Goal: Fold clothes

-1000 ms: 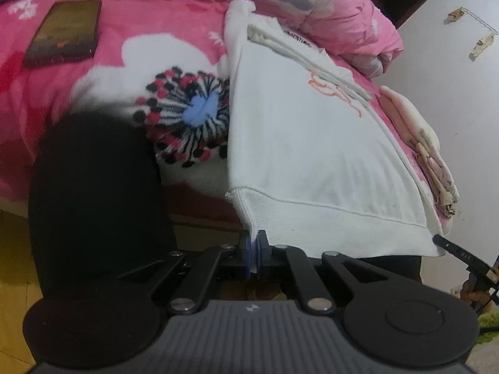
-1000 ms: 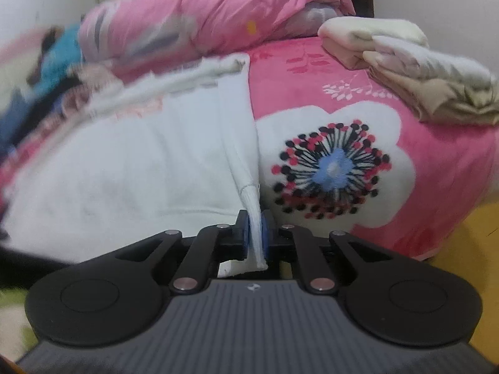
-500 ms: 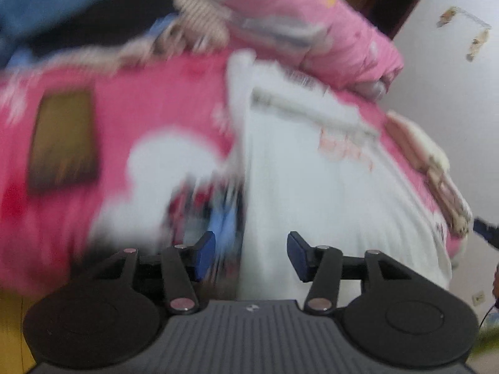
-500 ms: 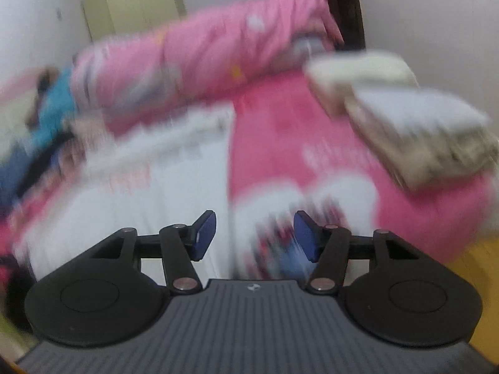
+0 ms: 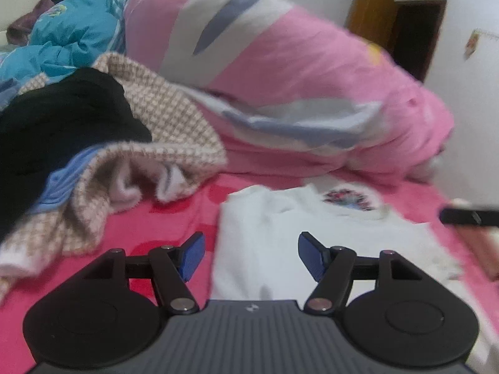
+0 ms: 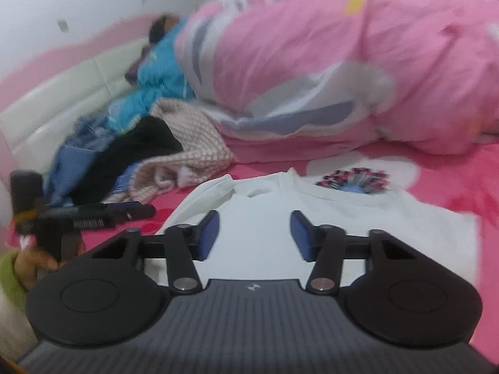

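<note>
The white cotton sweatshirt (image 5: 280,243) lies flat on the bed's pink flower-print blanket (image 5: 174,218), laid out square and smooth so that a fold can be made cleanly, with its collar end toward twelve o'clock, next to the blanket's round dark flower motif (image 6: 352,180). Both tools sit low over its near part. The left gripper (image 5: 251,255) has just been opening: its blue pads (image 5: 193,254) stand spread, the left-hand one over bare blanket and the other over white cloth, so the sweatshirt's side edge runs between them untouched. The right gripper (image 6: 254,237) has its pads (image 6: 209,233) parted too, though its jaws have just been closing in; only flat white fabric lies beyond them and nothing is pinched. Each tool points forward and moderately downward, toward the rolled pink quilt (image 5: 312,93) at twelve o'clock. In the right wrist view the other tool (image 6: 103,215) shows dark at nine o'clock. A heap of unfolded clothes, a beige checked knit (image 5: 162,124) over a black garment (image 5: 62,124), waits at ten o'clock, probably next in line. The likely step is taking new hold for the next fold.
</note>
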`<state>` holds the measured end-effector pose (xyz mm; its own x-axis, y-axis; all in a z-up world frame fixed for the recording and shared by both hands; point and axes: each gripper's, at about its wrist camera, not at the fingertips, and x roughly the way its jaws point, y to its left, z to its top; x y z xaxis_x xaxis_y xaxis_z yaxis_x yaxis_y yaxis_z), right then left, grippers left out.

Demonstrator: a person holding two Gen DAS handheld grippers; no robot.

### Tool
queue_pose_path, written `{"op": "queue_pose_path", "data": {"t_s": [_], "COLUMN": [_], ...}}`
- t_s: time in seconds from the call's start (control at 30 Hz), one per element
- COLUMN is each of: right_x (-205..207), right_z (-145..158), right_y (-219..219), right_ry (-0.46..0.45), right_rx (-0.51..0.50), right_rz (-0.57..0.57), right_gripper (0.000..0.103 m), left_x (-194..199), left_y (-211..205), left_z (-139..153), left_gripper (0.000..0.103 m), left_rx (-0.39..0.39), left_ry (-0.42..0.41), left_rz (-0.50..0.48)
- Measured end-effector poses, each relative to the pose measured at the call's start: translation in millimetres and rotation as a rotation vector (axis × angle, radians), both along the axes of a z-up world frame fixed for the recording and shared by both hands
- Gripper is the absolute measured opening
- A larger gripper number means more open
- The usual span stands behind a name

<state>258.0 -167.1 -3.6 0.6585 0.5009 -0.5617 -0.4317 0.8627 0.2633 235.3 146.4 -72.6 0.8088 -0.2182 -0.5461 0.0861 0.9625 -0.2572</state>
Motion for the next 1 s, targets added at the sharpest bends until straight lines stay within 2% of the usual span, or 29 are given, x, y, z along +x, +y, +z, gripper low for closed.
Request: {"op": "queue_pose_path", "data": {"t_s": [0.1,0.27,0.3,0.37,0.4,0.5,0.6,0.73,0.87,0.93,1.0], "right_x": [59,144,158,180,191,193,169,138,134,142,153], "right_z": [-27,-75,-82,-93,-99,-88,-70,-63,-58,-52,-55], "right_y": [28,74,77,79,79,74,74,85,92,99,115], "right_ry": [0.083,0.168,0.182,0.181,0.181,0.132,0.102,0.125,0.173,0.165,0.198], "right_rx": [-0.032,-0.114,-0.113,-0.084,-0.070,-0.012,0.039,0.027,0.059,0.069,0.013], "right_rz": [0.021,0.056,0.035,-0.029,-0.061,-0.160,-0.051,0.099,0.111,0.112,0.153], "right_gripper": [0.020,0.019,0.018,0.005,0.002,0.009,0.010,0.029,0.031,0.038,0.058], "left_x": [7,9,10,10,10,10,9,13,13,13,13], "left_y": [12,33,36,39,41,49,59,69,64,59,56], "left_z": [-25,-46,-47,-48,-49,-49,-47,-48,-48,-48,-48], "left_gripper": [0.065,0.063,0.063,0.063,0.063,0.063,0.063,0.063,0.062,0.062,0.062], "left_rx": [-0.057,-0.156,-0.173,-0.196,-0.207,-0.262,-0.325,-0.379,-0.346,-0.318,-0.295], "left_ry": [0.027,0.074,0.074,0.073,0.072,0.073,0.067,0.068,0.060,0.056,0.053], "left_rz": [0.012,0.024,0.022,0.019,0.018,0.023,0.037,0.068,0.061,0.053,0.048]}}
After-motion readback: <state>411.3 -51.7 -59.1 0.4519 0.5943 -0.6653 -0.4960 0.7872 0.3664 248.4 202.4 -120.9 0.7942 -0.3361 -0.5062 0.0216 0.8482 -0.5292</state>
